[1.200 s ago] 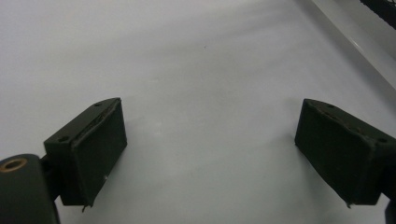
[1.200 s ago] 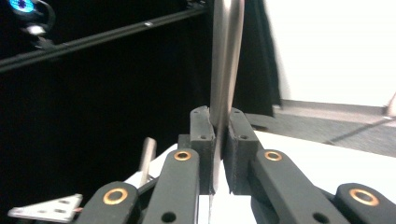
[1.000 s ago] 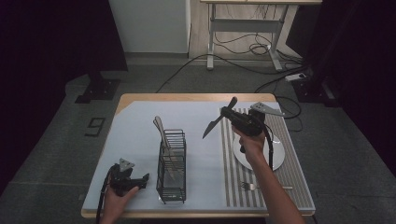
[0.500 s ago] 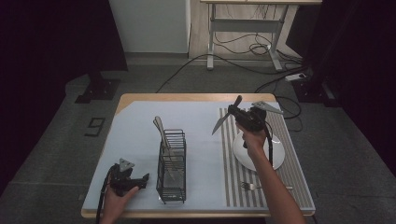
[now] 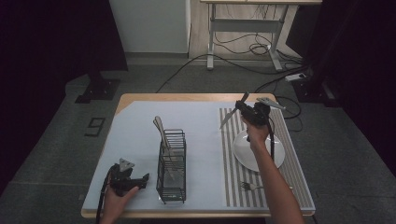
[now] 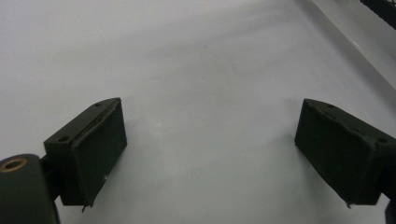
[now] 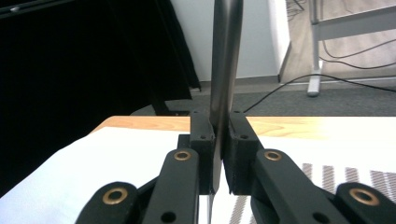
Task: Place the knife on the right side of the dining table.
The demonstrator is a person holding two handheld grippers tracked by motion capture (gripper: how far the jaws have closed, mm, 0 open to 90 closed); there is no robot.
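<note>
One knife (image 5: 229, 117) pinched in right gripper (image 5: 243, 108), blade slanting down-left; left gripper (image 5: 142, 178) spread.

My right gripper (image 5: 243, 106) is black with brass-coloured pins, and the knife (image 7: 225, 60) pinched in it is plain silver steel; my left gripper (image 5: 140, 179) is black too, with a grey plate on top. The table (image 5: 187, 97) has a light wooden edge under a pale blue-white mat (image 5: 140, 126), and the mat (image 5: 289, 154) beside it is striped grey and white. On the stripes sit a plain white plate (image 5: 278, 156) and a silver fork (image 5: 247, 186), while the wire basket (image 5: 172, 191) is black.

Wire rack (image 5: 171, 165), white plate (image 5: 275, 154), fork (image 5: 250, 186) on striped mat (image 5: 294, 172)
</note>
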